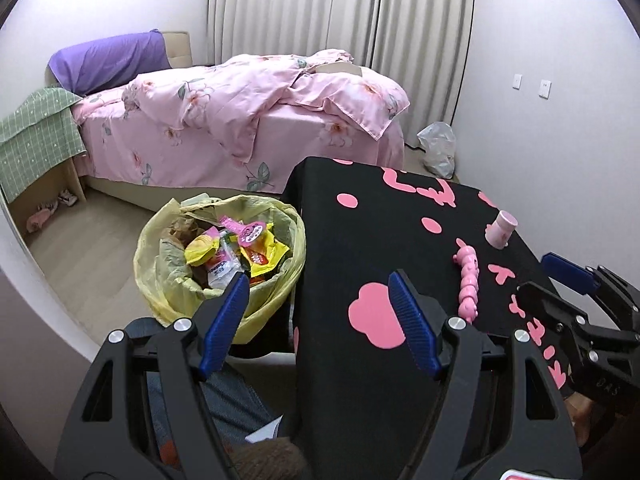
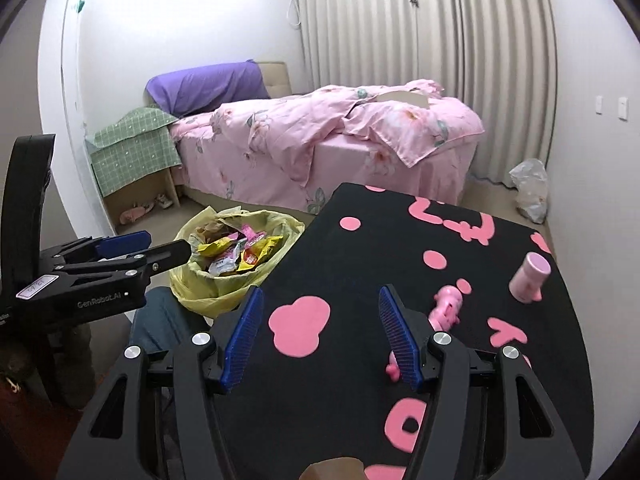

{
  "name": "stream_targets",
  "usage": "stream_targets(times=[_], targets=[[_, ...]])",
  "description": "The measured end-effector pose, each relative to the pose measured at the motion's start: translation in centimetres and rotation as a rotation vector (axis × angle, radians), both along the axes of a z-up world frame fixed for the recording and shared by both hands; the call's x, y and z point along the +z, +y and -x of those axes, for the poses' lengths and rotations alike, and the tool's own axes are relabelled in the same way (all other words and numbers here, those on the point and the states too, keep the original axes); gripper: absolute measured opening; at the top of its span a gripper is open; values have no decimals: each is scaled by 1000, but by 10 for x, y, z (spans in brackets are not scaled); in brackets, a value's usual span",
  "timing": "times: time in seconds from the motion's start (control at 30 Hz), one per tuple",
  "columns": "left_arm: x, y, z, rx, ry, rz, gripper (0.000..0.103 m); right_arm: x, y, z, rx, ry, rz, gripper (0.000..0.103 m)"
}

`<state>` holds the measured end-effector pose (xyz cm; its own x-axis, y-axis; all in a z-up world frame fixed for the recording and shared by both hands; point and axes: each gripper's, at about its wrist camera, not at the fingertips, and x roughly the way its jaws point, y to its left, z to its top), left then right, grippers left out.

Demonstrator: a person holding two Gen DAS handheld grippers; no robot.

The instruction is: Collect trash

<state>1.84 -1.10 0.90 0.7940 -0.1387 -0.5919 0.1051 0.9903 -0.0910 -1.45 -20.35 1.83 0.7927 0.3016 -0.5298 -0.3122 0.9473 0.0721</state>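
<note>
A trash bin lined with a yellow bag (image 1: 160, 276) stands on the floor left of the table, full of colourful snack wrappers (image 1: 236, 252); it also shows in the right wrist view (image 2: 200, 296). My left gripper (image 1: 318, 286) is open and empty, hovering above the table's left edge beside the bin. My right gripper (image 2: 320, 300) is open and empty above the black tablecloth with pink shapes (image 2: 360, 264). The right gripper also shows at the right edge of the left wrist view (image 1: 568, 276).
A pink jointed toy (image 1: 468, 280) and a pink cup (image 1: 502, 230) lie on the table's right side. A bed with pink bedding (image 1: 240, 120) stands behind. A white plastic bag (image 1: 438, 148) lies on the floor by the curtain. A green-covered side table (image 1: 36, 140) is left.
</note>
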Motion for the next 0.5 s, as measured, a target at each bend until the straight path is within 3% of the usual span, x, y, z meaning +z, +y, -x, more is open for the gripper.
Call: stream_targets(times=[0.5], targets=[[14, -14, 25, -12, -31, -55, 68, 4, -14, 24, -52, -3, -29, 57]])
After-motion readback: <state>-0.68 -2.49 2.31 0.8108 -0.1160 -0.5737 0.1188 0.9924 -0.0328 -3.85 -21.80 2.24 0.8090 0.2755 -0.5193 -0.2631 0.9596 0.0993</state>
